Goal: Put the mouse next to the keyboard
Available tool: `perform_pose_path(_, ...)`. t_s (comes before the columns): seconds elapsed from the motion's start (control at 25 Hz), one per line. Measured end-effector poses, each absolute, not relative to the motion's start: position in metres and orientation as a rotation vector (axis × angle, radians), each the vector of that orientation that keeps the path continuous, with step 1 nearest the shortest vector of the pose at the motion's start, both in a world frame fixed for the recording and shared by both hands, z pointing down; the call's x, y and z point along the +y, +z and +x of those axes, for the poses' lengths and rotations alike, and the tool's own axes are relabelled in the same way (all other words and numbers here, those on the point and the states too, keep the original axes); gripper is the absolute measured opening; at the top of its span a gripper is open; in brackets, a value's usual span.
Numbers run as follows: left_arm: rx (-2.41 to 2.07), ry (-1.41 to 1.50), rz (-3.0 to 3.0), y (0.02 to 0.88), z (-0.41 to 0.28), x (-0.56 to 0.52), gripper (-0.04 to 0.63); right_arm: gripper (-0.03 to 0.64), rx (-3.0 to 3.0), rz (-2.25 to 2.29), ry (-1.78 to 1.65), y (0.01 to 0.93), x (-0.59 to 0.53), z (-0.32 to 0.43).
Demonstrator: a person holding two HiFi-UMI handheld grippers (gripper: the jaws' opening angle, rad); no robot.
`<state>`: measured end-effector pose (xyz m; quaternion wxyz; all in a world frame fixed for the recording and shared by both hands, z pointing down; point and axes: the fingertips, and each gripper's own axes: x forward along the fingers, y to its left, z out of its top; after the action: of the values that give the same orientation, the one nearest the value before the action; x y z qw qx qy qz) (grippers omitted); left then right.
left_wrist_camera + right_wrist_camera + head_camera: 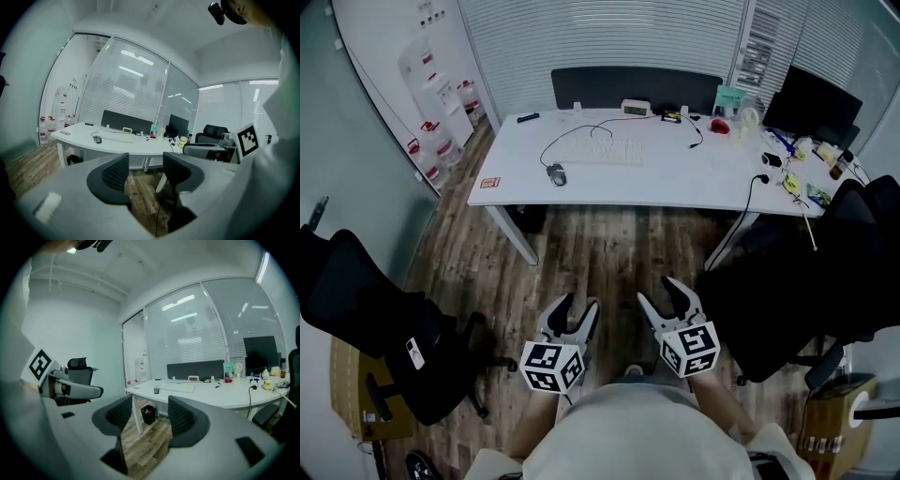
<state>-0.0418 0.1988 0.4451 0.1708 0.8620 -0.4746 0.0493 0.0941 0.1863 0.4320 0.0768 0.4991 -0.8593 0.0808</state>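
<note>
The white desk [675, 178] stands well ahead across the wood floor [600, 253], with the keyboard [605, 150] lying left of its middle. The grey mouse [556, 174] sits on the desktop near the keyboard's left front corner. Down low, the left gripper [577, 305] and right gripper [659, 292] hang side by side over the floor, each with jaws spread and nothing between them.
</note>
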Motion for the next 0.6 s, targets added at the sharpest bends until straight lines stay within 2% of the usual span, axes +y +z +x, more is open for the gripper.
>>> perform_pose_path(0.24, -1.327, 0.147, 2.434, 0.455, -0.017, 0.182, 0.272, 0.285, -2.614, 1.470, 0.265, 0.436, 0.169, 0.115)
perform_pose_path(0.6, -1.346, 0.134, 2.419, 0.458, 0.014, 0.165, 0.279, 0.295, -2.613, 1.470, 0.293, 0.442, 0.150, 0.148)
